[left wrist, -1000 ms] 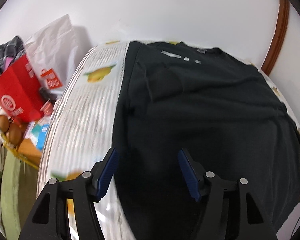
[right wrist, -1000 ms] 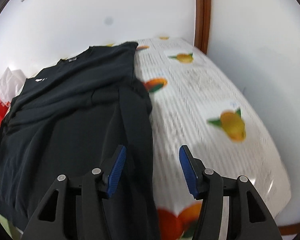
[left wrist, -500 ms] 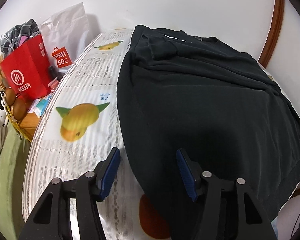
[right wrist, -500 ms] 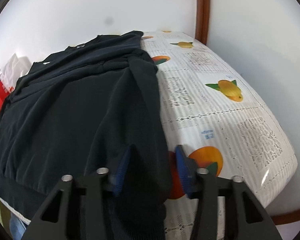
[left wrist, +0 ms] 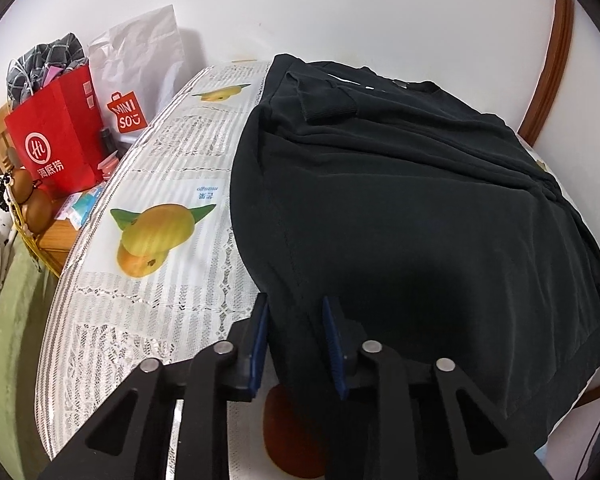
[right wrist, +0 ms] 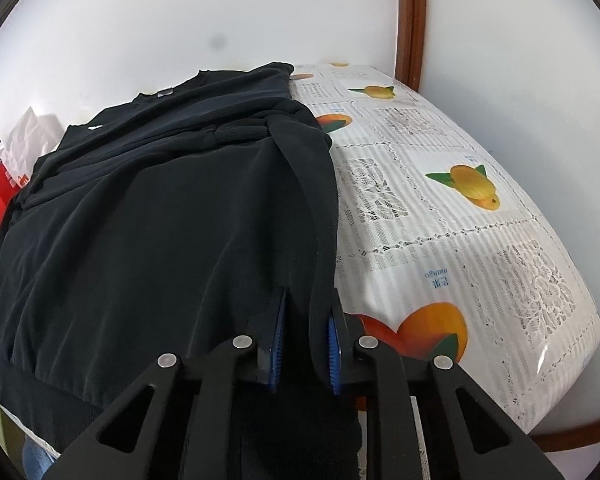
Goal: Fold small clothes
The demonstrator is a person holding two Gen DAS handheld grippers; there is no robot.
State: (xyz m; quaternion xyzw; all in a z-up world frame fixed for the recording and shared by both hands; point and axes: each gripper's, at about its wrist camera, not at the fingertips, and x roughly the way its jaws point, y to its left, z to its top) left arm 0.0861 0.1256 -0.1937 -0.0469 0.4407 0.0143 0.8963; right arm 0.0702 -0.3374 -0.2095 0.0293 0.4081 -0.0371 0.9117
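A round table under a clear-covered tablecloth (right wrist: 452, 216), white lace-print panels with mangoes and oranges, fills both views, pushed up near a white wall (left wrist: 340, 8) with a brown wooden trim (right wrist: 410, 20) running up it at 1 o'clock in both views. Out at 9 o'clock in the left wrist view there's a clutter corner: a red paper bag (left wrist: 56, 140) with a checked cloth poking out, a white Miniso bag (left wrist: 140, 68) behind it against the wall, and a wooden side table (left wrist: 54, 242) below them.

And here's the garment: a black sweatshirt (left wrist: 400, 208) spread flat across the table, collar toward the wall at 12 o'clock, hem hanging over the near edge. Its sleeves are folded in over the chest, one ribbed cuff showing near the collar in the left wrist view, the other lying across the body in the right wrist view.

Now the left gripper (left wrist: 296, 338) sits at the hem's left corner, blue pads narrowed around a ridge of black fabric that runs between them, both pads against the cloth. The right gripper (right wrist: 305, 340) is at the hem's right corner, at 6 o'clock in its view, pads drawn closer and pinching the folded side edge of the sweatshirt, with an orange print just beside it on the cloth.
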